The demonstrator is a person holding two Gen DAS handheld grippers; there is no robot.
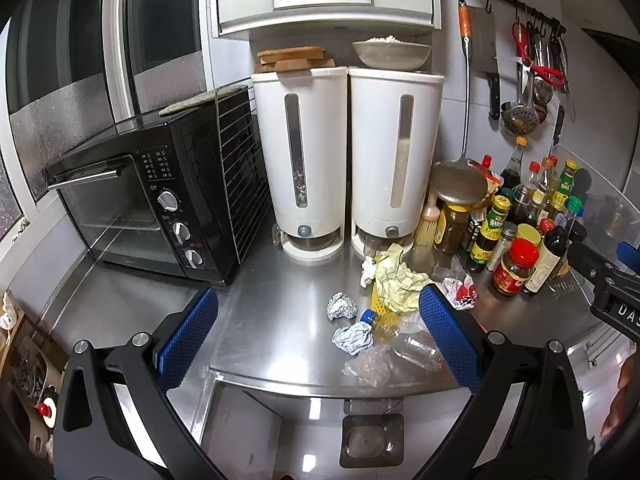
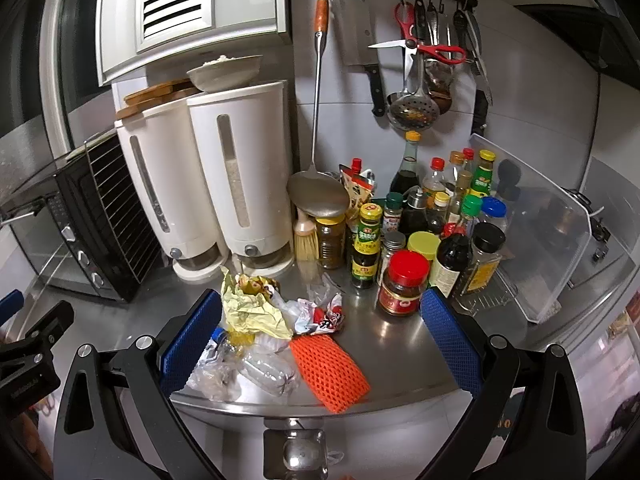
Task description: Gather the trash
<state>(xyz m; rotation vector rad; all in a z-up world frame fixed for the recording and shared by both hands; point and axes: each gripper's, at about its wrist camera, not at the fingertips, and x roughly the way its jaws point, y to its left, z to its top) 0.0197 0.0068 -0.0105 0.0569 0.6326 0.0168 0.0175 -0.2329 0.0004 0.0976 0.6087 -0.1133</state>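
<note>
Trash lies heaped near the front edge of the steel countertop (image 1: 280, 280). Only the left wrist view shows the crumpled silver foil ball (image 1: 342, 306) and grey paper wad (image 1: 353, 338); only the right wrist view shows the orange foam net sleeve (image 2: 330, 372) at the counter's edge. Both show the crumpled pale yellow paper (image 1: 396, 284) over a clear plastic bottle with a blue cap (image 1: 400, 340). The left gripper (image 1: 318, 338) hovers before the counter, blue pads wide apart and empty; the right gripper (image 2: 320, 338) likewise, gaping around the heap. Two white cylindrical dispensers (image 1: 346, 156) behind show grain in their windows.
</note>
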